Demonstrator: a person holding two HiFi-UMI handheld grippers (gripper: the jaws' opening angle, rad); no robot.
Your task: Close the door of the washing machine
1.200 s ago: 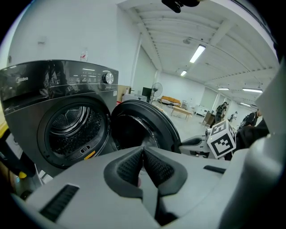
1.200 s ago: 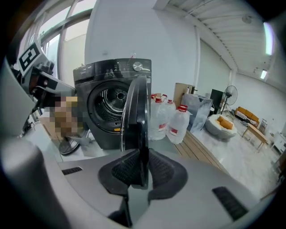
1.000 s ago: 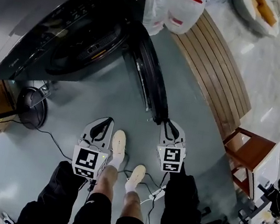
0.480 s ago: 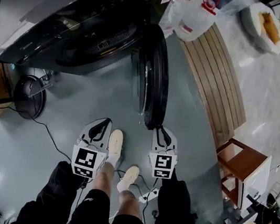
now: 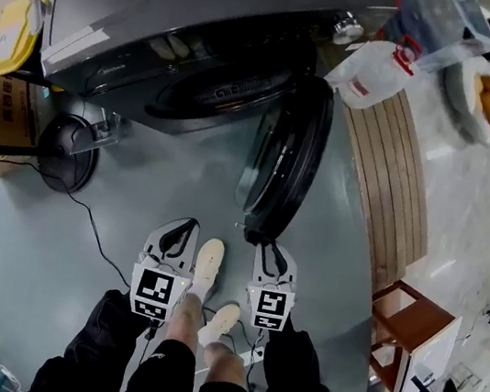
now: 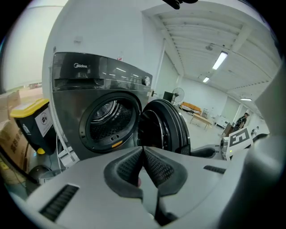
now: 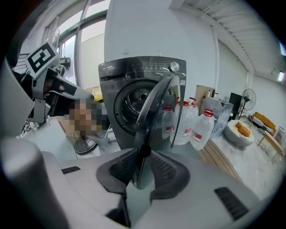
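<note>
My right gripper (image 5: 271, 252) sits at the near edge of the washing machine's door (image 5: 285, 151). In the right gripper view that edge (image 7: 144, 147) stands between the jaws, which have just been opening and no longer clamp it. My left gripper (image 5: 179, 231) hangs just to the left, beside my white shoe (image 5: 209, 257), its jaws pressed together at the tips with nothing gripped. The door stands ajar, swung out toward me on the right of the drum opening (image 5: 216, 92), edge-on and well clear of the washing machine (image 5: 164, 9). Water jugs (image 5: 373, 72) stand at the far right beside a wooden bench (image 5: 392, 178).
</note>
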